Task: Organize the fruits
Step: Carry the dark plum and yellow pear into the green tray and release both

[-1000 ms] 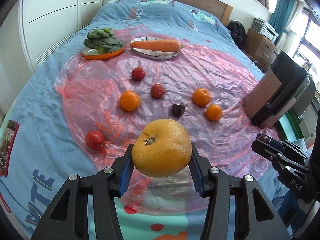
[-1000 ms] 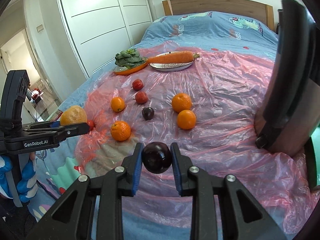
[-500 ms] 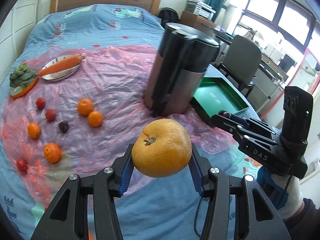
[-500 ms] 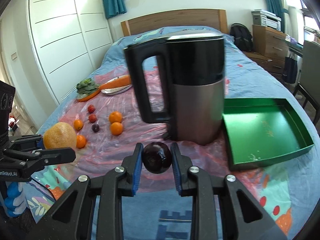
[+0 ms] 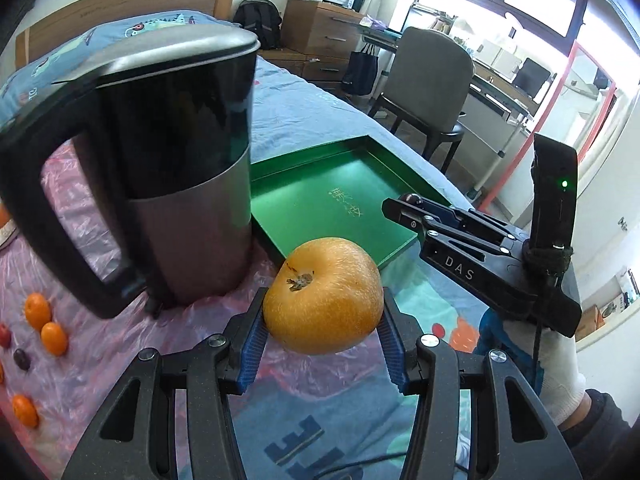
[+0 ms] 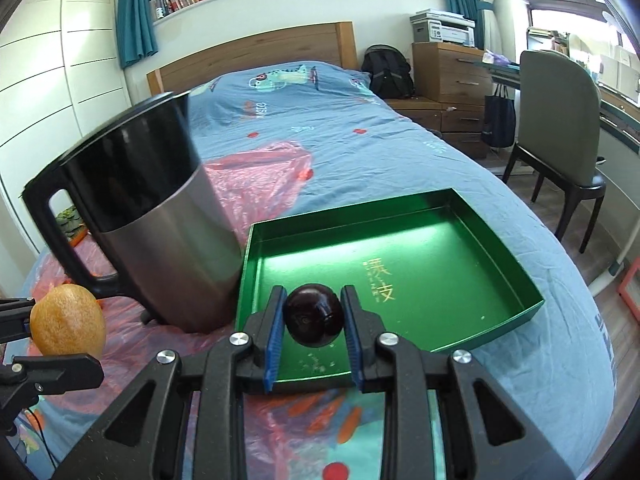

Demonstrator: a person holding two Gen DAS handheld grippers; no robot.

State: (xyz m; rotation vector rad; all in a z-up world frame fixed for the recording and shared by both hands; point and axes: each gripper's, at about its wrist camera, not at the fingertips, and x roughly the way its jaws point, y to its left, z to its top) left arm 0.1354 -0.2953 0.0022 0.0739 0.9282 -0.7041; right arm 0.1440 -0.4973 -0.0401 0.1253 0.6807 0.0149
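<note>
My left gripper is shut on a large yellow-orange pear, held above the bed just short of the near corner of the green tray. The same pear shows at the left edge of the right wrist view. My right gripper is shut on a small dark plum, held over the near edge of the green tray, which has nothing in it. Small oranges and a dark plum lie on the pink plastic sheet at far left.
A tall black and steel kettle stands on the sheet right beside the tray's left side. The bed's right edge runs just past the tray, with a grey chair and a wooden dresser beyond. A gloved hand holds the right gripper.
Both grippers have swung to the right, away from the fruit spread on the sheet, past the kettle and up to the green tray. Each still holds its fruit.
</note>
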